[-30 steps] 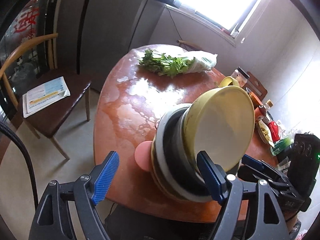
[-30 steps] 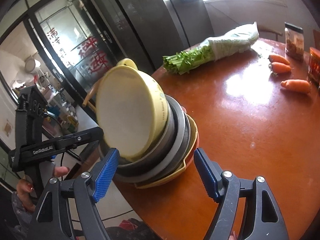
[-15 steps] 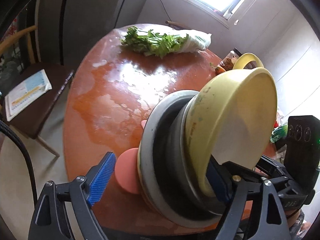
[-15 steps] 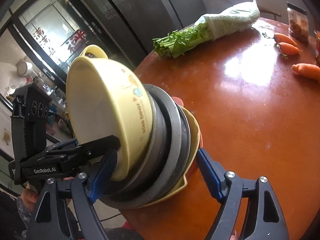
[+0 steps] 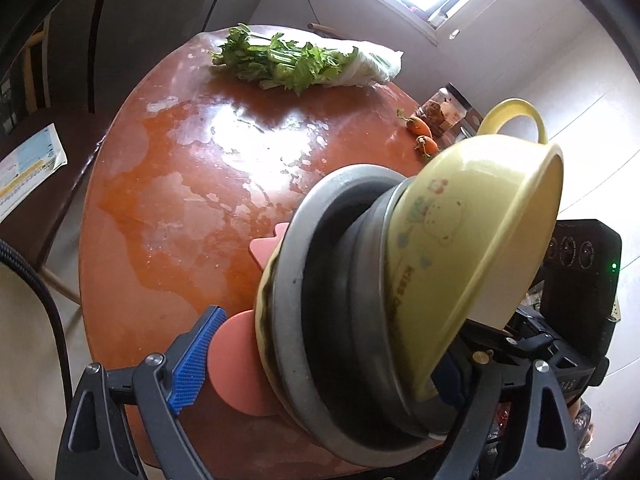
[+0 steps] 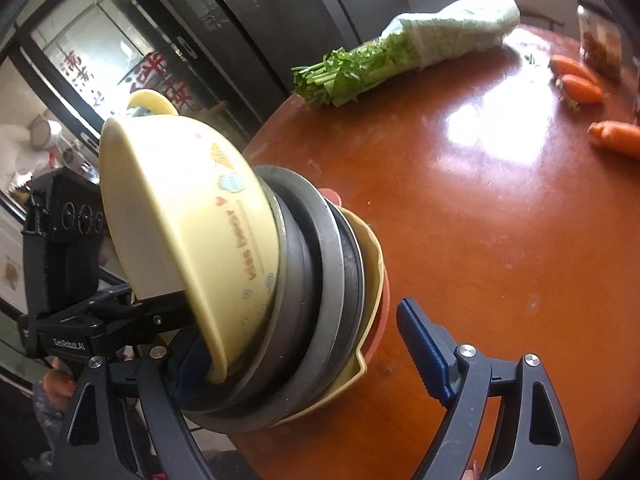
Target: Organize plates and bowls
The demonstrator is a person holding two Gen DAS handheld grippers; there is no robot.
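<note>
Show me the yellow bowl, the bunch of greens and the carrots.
yellow bowl (image 6: 188, 216), right wrist view, its outer wall.
bunch of greens (image 5: 280, 62), left wrist view, the leaves.
carrots (image 6: 582, 88), right wrist view, middle carrot's body.

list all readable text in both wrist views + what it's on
"kiss" then cut off: side of round yellow plastic bowl.
"GenRobot.AI": black arm of left claw.
Red characters on glass door: too blurred to read.
Leaflet on chair: too small.

My two wrist cameras sit close at the table's (image 5: 168, 184) near edge, facing each other's gripper across the shared dish stack (image 5: 360, 320) (image 6: 304, 300).
</note>
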